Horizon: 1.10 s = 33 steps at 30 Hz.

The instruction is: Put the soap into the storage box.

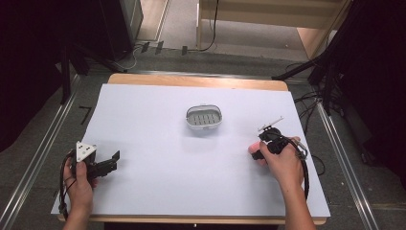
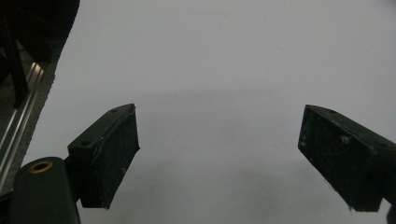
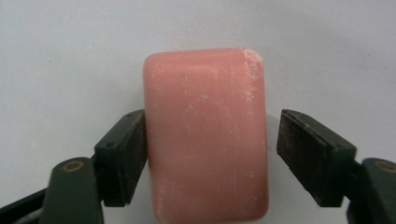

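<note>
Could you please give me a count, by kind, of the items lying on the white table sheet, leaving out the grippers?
Pink soap bar: 1
White soap dish: 1
Total: 2

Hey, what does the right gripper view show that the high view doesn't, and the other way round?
Right gripper view: the pink soap bar close up, scuffed white at one corner, sitting between the jaws of the right claw, with one pad against its side and a slim gap at the other pad.
High view: the slotted soap dish mid-table, and the left claw open near the table's left edge.
Both: the right claw and the white tabletop.
</note>
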Motion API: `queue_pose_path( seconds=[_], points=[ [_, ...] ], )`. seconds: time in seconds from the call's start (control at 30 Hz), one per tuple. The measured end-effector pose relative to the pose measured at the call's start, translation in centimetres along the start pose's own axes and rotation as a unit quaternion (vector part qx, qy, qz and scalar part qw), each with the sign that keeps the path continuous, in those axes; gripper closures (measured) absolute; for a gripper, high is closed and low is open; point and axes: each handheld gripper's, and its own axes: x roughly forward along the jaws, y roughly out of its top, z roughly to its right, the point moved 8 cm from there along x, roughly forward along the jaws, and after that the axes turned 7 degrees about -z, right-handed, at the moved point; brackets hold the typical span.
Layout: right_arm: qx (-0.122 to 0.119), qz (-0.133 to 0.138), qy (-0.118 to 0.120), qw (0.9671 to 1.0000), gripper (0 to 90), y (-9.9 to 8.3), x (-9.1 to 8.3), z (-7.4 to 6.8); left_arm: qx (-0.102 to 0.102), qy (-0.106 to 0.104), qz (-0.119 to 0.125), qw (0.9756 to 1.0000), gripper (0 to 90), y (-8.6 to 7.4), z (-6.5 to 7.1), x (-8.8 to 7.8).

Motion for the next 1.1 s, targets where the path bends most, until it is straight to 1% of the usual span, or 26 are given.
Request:
queue_pose_path(
  seconds=[0.03,0.1,0.2,0.3,0.33,0.5,0.63,0.67,0.7,0.73,0.77,0.8,0.87,0.9,0.93,0.97,1.03,1.07,1.1],
  points=[
    [0.000,0.000,0.000,1.0000,27.9,0.0,0.0,0.0,0.000,0.000,0.000,1.0000,13.1,0.0,0.0,0.0],
    [0.001,-0.001,0.005,1.0000,31.5,0.0,0.0,0.0,0.000,0.000,0.000,1.0000,13.1,0.0,0.0,0.0],
    [0.006,0.001,0.005,1.0000,32.9,0.1,0.0,-0.1,0.000,0.000,-0.001,1.0000,13.1,0.0,0.0,0.0],
    [0.006,0.000,0.007,1.0000,34.8,0.2,0.1,-0.1,0.000,0.000,-0.001,1.0000,13.2,0.0,0.0,0.0],
    [0.006,-0.001,0.007,1.0000,37.3,0.2,0.2,-0.1,0.000,0.000,0.000,1.0000,13.1,0.0,0.0,0.0],
    [0.006,-0.005,0.006,0.9999,38.2,0.2,0.4,-0.2,0.000,0.000,0.000,1.0000,13.2,0.0,0.0,0.0],
    [-0.004,-0.006,0.007,1.0000,38.5,0.2,0.3,-0.1,-0.001,-0.001,0.000,1.0000,13.2,0.0,0.0,0.0],
    [-0.008,-0.004,0.001,1.0000,38.5,0.3,0.3,-0.2,-0.001,0.000,-0.001,1.0000,13.1,0.0,0.0,0.0],
    [-0.008,-0.004,0.001,1.0000,38.5,0.3,0.3,-0.2,-0.001,0.000,-0.001,1.0000,13.2,0.0,0.0,0.0],
    [-0.016,-0.004,-0.004,0.9999,38.6,0.3,0.3,-0.2,-0.001,-0.001,-0.001,1.0000,13.1,0.0,0.0,0.0],
    [-0.016,-0.004,-0.004,0.9999,38.6,0.3,0.3,-0.2,-0.001,-0.001,-0.001,1.0000,13.1,0.0,0.0,0.0],
    [-0.024,0.000,0.001,0.9997,38.6,0.4,0.1,-0.2,-0.001,-0.001,0.000,1.0000,13.1,0.0,0.0,0.0],
    [-0.034,0.005,0.002,0.9994,38.6,0.6,-0.2,-0.4,-0.002,-0.001,0.000,1.0000,13.1,0.0,0.0,0.0],
    [-0.034,0.005,0.002,0.9994,38.6,0.6,-0.2,-0.4,-0.002,-0.001,0.000,1.0000,13.1,0.0,0.0,0.0],
    [-0.039,0.006,0.003,0.9992,38.6,0.7,-0.3,-0.5,-0.002,-0.001,0.001,1.0000,13.1,0.0,0.0,0.0],
    [-0.053,0.006,0.003,0.9986,38.6,0.9,-0.6,-0.7,-0.004,-0.002,0.001,1.0000,13.1,0.0,0.0,0.0],
    [-0.056,0.006,0.006,0.9984,38.6,1.1,-0.7,-0.8,-0.004,-0.002,0.002,1.0000,13.2,0.0,0.0,0.0],
    [-0.063,0.004,0.006,0.9980,38.6,1.2,-0.9,-0.9,-0.004,-0.002,0.002,1.0000,13.1,0.0,0.0,0.0],
    [-0.074,0.005,0.008,0.9972,38.6,1.5,-1.1,-1.2,-0.004,-0.002,0.001,1.0000,13.1,0.0,0.0,0.0]
  ],
)
